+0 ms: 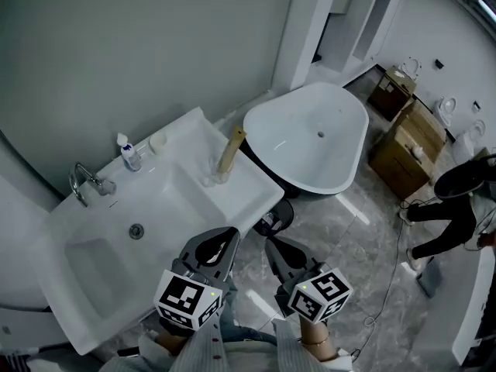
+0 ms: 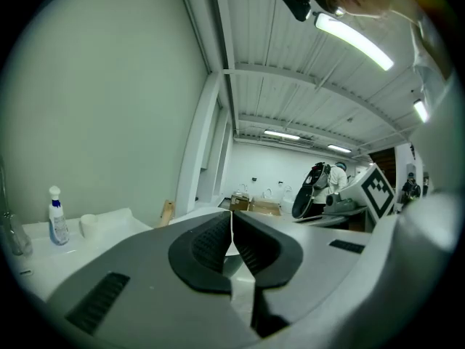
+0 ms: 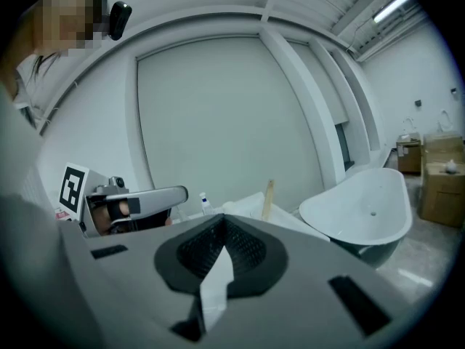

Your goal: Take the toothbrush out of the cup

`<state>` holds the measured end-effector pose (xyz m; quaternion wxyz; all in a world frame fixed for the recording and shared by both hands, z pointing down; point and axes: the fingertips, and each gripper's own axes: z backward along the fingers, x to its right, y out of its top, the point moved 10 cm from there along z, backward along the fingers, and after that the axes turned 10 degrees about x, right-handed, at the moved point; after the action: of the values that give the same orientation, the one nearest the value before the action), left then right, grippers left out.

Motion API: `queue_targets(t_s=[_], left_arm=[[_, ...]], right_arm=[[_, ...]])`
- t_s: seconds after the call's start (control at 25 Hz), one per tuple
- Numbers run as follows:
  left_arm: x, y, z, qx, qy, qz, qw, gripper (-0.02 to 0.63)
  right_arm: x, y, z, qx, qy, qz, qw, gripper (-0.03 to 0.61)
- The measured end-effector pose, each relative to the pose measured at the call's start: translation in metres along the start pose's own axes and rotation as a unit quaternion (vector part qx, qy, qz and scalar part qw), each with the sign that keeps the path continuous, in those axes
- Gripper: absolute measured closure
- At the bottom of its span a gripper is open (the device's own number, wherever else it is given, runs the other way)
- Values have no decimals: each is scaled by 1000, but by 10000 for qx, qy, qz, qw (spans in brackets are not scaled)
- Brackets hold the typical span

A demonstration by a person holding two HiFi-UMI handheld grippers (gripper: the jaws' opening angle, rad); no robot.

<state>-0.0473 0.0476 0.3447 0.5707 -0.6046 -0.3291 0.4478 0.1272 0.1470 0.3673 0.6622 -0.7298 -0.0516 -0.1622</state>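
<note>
At the back of the sink (image 1: 85,273), right of the tap (image 1: 87,183) and small bottle (image 1: 129,155), the toothbrush (image 1: 231,150) stands in a clear cup (image 1: 215,178) near the right rim. The left claw (image 1: 217,242) and right claw (image 1: 277,250) hang well short of it, both pinched shut and empty. This looks like the approach step. Next, one claw must reach in, spread, and close on the handle above the cup.

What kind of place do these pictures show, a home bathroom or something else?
Probably a bathroom display in a showroom or warehouse, not a home: a white washbasin with a tap stands beside a freestanding bathtub, with cardboard boxes on the open floor behind.
</note>
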Motion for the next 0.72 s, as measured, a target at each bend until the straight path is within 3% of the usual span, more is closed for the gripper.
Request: queue_targets(t_s=[0.72], left_arm=[[-102,8,-83,-244,230,41,9994,592]], right_arm=[[60,26,-131,-218,150,-171,9995,566]])
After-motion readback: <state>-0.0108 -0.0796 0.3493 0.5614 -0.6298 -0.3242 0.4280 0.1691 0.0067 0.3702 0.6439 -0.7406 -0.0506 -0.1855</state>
